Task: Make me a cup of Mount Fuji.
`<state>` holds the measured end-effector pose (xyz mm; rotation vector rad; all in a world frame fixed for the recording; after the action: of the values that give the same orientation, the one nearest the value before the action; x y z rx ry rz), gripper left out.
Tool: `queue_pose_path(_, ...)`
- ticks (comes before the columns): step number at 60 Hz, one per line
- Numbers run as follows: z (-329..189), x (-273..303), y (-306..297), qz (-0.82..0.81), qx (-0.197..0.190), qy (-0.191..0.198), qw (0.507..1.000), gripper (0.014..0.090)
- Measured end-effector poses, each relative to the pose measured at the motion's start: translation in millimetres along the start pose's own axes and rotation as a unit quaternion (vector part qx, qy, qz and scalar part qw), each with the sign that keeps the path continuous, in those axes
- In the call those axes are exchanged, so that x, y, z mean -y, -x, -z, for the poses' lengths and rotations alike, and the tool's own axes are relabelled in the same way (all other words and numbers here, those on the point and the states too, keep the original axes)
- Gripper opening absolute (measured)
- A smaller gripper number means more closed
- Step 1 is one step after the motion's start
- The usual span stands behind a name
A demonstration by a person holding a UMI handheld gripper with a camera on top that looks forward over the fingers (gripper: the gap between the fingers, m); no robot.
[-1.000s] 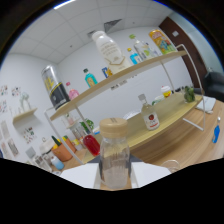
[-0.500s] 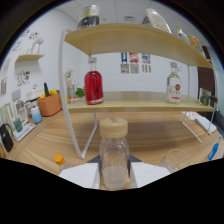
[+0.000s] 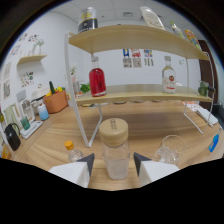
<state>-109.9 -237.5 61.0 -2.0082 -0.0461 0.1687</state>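
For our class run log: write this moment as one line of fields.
gripper: shut on clear jar with tan lid | ahead: wooden shelf, red bottle | beside jar: clear glass

Capped bottle (image 3: 114, 152) between jaws

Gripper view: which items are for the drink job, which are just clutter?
Job: clear bottle with wooden cap between the jaws; empty glass; red liquid bottle; clear liquor bottle.
Clutter: orange pot; wall posters; small orange-capped bottle.
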Motion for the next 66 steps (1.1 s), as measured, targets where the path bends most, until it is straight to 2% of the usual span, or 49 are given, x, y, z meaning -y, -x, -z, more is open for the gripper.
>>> queue_pose_path(2,5.4,2.2,-1.2,-0.003,0.001,0.005,1.0,0.0867)
queue_pose_path(4,11.7,6.4,-3.5,-0.006,0.001,0.008,1.0,0.0842)
queue_pose_path(10,37.3,26.8,-13.8,-0.006,-0.004,0.007,1.0,0.0851)
queue_pose_path(15,60.6,42.3,-32.0,-0.003,-0.025,0.013,1.0,0.0849)
queue_pose_path(22,90.4,55.1,-57.9,-0.009,-0.051,0.054,0.997,0.0848)
queue_pose_path(23,94.8,57.1,-61.8,-0.008,-0.055,0.062,0.997,0.0785)
queue_pose_path(24,99.6,59.8,-65.0,-0.007,-0.058,0.068,0.996,0.0846)
queue_pose_path(28,117.7,78.6,-73.7,-0.004,-0.063,0.081,0.995,0.0846)
queue_pose_path(33,138.4,120.2,-80.9,0.004,-0.066,0.075,0.995,0.085)
queue_pose_path(36,148.1,151.4,-83.8,0.012,-0.068,0.062,0.996,0.0851)
queue_pose_path(42,160.9,222.3,-89.3,0.022,-0.07,0.008,0.997,0.0855)
queue_pose_path(51,162.4,329.7,-92.6,0.041,-0.06,-0.125,0.99,0.0852)
queue_pose_path(57,146.2,373.9,-97.0,0.055,-0.058,-0.19,0.979,0.0852)
queue_pose_path(62,123.3,388.2,-98.5,0.053,-0.049,-0.207,0.976,0.0847)
queue_pose_path(66,98.0,386.2,-103.3,0.054,-0.048,-0.2,0.977,0.0849)
